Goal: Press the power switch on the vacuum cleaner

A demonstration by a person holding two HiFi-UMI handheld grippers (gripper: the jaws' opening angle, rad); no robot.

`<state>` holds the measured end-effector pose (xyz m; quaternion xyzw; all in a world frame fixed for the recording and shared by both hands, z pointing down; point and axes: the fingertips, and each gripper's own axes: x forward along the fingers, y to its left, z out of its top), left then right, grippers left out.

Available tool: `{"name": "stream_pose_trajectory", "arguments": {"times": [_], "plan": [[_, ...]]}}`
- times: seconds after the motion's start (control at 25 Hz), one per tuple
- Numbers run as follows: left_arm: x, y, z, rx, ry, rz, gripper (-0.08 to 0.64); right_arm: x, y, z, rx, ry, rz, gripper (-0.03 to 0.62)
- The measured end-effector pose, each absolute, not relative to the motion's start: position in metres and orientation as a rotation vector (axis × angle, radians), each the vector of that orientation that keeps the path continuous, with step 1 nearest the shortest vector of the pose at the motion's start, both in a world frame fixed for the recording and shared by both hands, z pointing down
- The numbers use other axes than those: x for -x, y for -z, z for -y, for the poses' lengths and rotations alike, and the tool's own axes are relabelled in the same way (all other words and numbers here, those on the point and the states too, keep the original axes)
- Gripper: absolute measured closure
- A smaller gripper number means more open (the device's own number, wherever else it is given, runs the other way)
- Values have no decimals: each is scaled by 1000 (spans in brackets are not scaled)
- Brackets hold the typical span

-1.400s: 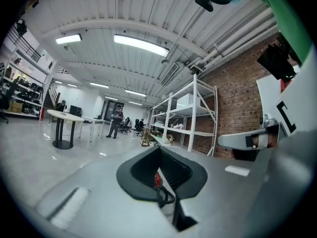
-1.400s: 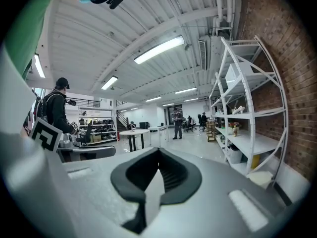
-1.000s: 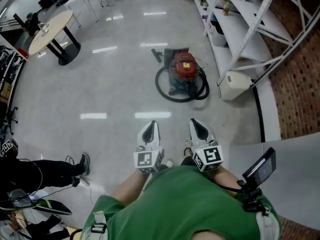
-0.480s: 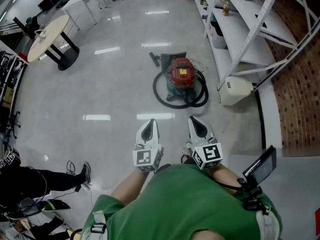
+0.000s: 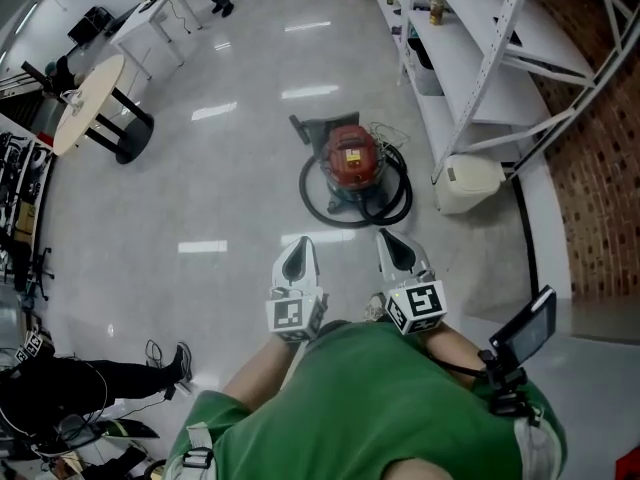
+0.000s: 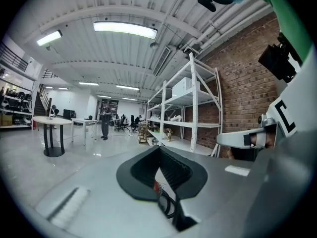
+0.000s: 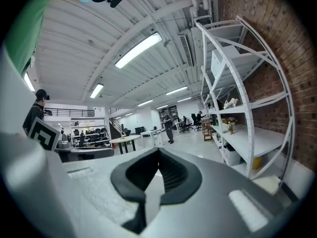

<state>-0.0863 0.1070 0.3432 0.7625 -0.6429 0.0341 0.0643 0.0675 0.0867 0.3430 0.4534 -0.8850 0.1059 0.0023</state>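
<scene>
You held the left hand-held gripper (image 5: 302, 244) and right hand-held gripper (image 5: 387, 240) closed and empty, side by side, well short of the vacuum cleaner (image 5: 352, 158) on the floor (image 5: 215, 183).

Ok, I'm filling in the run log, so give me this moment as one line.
stage: pre-contact | left gripper: shut, empty | right gripper: shut, empty | red vacuum cleaner: on floor ahead, untouched

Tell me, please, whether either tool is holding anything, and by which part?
Nothing is held: the left tool and right tool have jaws together on nothing, with the vacuum cleaner on the floor ahead, untouched.
</scene>
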Motion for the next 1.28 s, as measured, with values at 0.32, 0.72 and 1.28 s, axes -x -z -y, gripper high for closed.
{"name": "stream_pose_trajectory", "arguments": {"times": [0.32, 0.72, 1.28], "plan": [[59, -346, -70, -2318, -145, 1930, 552, -95, -352, -50, -1431, -368, 2769, 589], [58, -356, -34, -2287, -148, 1926, 552, -99, -356, -12, -1405, -362, 2746, 589], [59, -367, 55, -2308, -120, 1857, 552, -111, -361, 61, -1505, -354, 2656, 589]]}}
